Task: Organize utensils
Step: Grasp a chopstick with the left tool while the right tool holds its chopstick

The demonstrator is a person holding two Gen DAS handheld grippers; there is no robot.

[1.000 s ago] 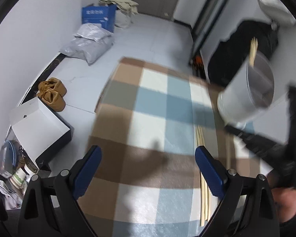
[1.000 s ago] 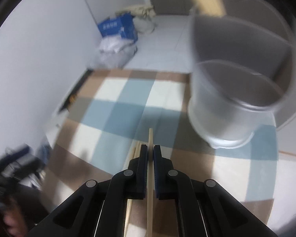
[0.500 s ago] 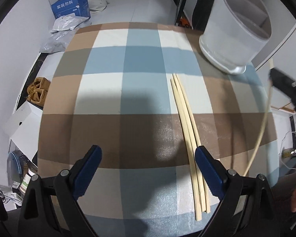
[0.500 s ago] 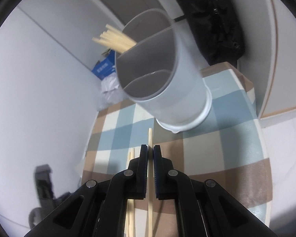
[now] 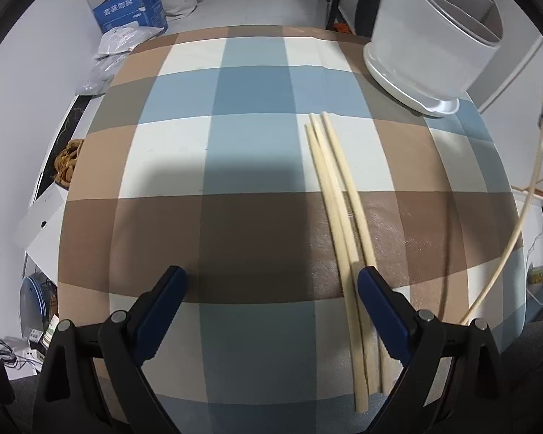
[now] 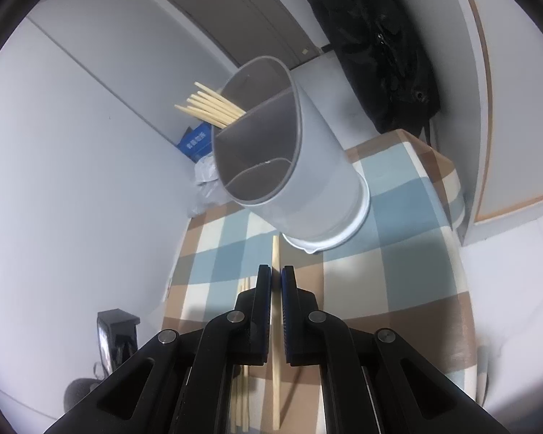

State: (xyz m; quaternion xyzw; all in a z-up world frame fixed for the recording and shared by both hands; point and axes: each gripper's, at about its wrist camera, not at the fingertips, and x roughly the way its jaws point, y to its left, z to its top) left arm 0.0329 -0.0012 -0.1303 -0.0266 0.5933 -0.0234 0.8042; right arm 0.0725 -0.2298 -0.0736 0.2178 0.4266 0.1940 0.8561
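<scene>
Three pale wooden chopsticks (image 5: 340,231) lie side by side on the checked tablecloth (image 5: 235,166). My left gripper (image 5: 271,282) hovers open above them, and its right finger (image 5: 376,296) overlaps their near ends. My right gripper (image 6: 276,278) is shut on a single chopstick (image 6: 276,253) and is lifted off the table. That chopstick's tip points toward the base of the grey divided holder (image 6: 307,188). Several chopsticks (image 6: 213,108) stick out of the holder's far compartment. In the left wrist view the held chopstick (image 5: 517,224) hangs at the right edge, beside the holder (image 5: 430,36).
The table's edges fall away on all sides to a grey floor. A blue carton (image 5: 130,11) and plastic bags (image 5: 123,39) sit on the floor behind the table. A black bag (image 6: 380,36) leans by the wall beyond the holder.
The left wrist view swung down over the table and the lying chopsticks, then held still. My right gripper lifted and rolled with its chopstick, backing away from the holder. Neither gripper's jaws changed.
</scene>
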